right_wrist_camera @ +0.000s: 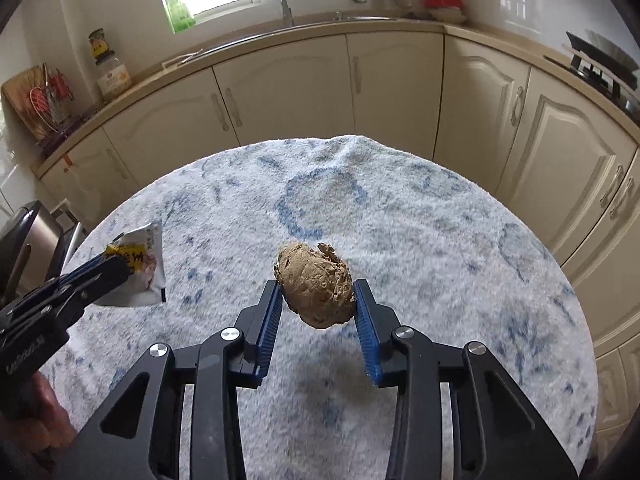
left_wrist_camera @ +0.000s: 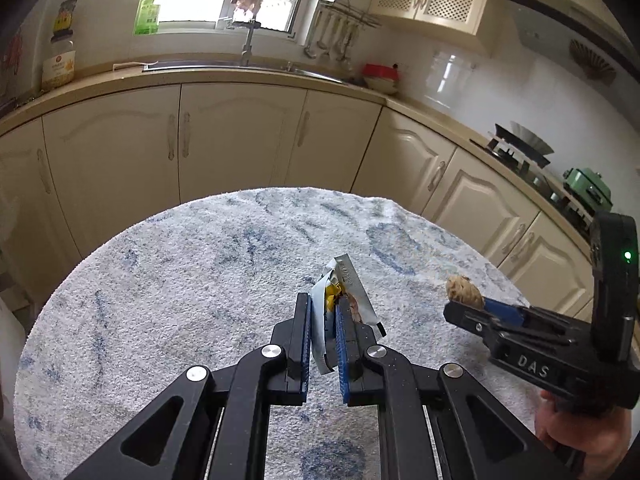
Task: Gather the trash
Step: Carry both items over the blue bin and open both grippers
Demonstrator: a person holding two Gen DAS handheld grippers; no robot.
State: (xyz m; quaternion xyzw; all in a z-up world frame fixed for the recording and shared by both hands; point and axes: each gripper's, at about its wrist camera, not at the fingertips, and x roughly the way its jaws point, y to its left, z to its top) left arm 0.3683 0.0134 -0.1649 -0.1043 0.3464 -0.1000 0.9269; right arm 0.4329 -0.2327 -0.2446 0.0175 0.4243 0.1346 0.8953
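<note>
L tongs (left_wrist_camera: 323,322) – clamped on crumpled silver-white foil wrapper (left_wrist_camera: 352,292), above round table w/ blue-white fuzzy cloth (right_wrist_camera: 440,240) | R tongs (right_wrist_camera: 316,304) – gripping brown crumpled paper ball (right_wrist_camera: 316,284), lifted over table centre

The left gripper (left_wrist_camera: 323,334) points forward and downward, its blue-padded jaws pinched nearly together on a crumpled wrapper (left_wrist_camera: 347,292). The right gripper (right_wrist_camera: 316,308) also tilts downward, its jaws standing part-way apart, with both pads pressing the sides of a brown lump (right_wrist_camera: 314,284) held clear of the surface. The two grippers sit near each other, side by side, left one to the left. A bare hand (left_wrist_camera: 580,432) grips the right gripper's handle from below; another hand (right_wrist_camera: 40,416) holds the left one.
</note>
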